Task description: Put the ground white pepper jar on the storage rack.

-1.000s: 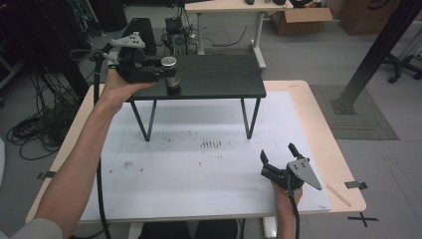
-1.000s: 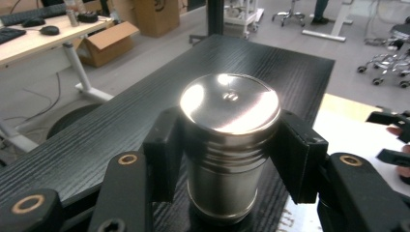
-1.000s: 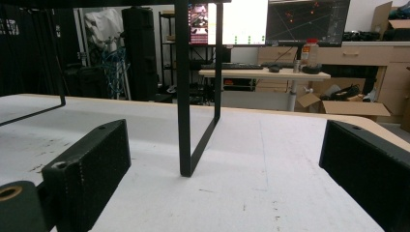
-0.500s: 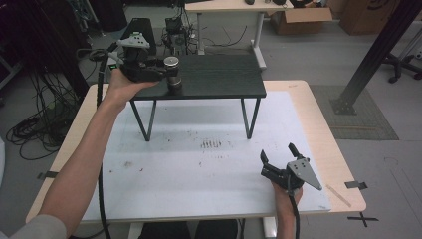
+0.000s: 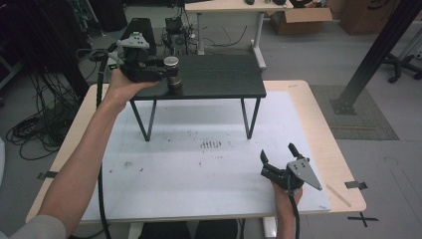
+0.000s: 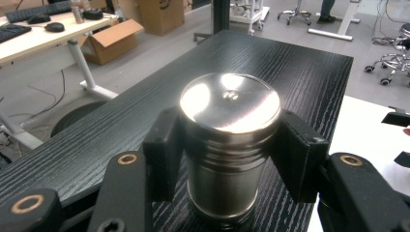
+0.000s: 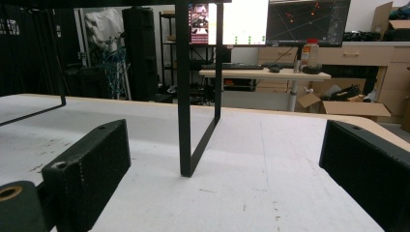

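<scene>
A shiny steel cylinder (image 5: 173,80) (image 6: 230,104) stands upright near the front left corner of the black wooden shelf (image 5: 224,79) (image 6: 270,53). My left gripper (image 5: 169,69) (image 6: 227,159) comes in from the left, and both pads press on the cylinder's sides below its lid. The cylinder's base sits at the shelf's surface. My right gripper (image 5: 277,153) (image 7: 227,164) lies low on the white mat (image 5: 199,164) near the table's front right. It is open with nothing between its jaws, facing a shelf leg (image 7: 183,96).
The shelf stands on thin black metal legs (image 5: 251,117) at the back of the table. Under it the mat shows dark smudges (image 5: 211,144). Desks, cardboard boxes (image 5: 303,17) and cables surround the table on the floor.
</scene>
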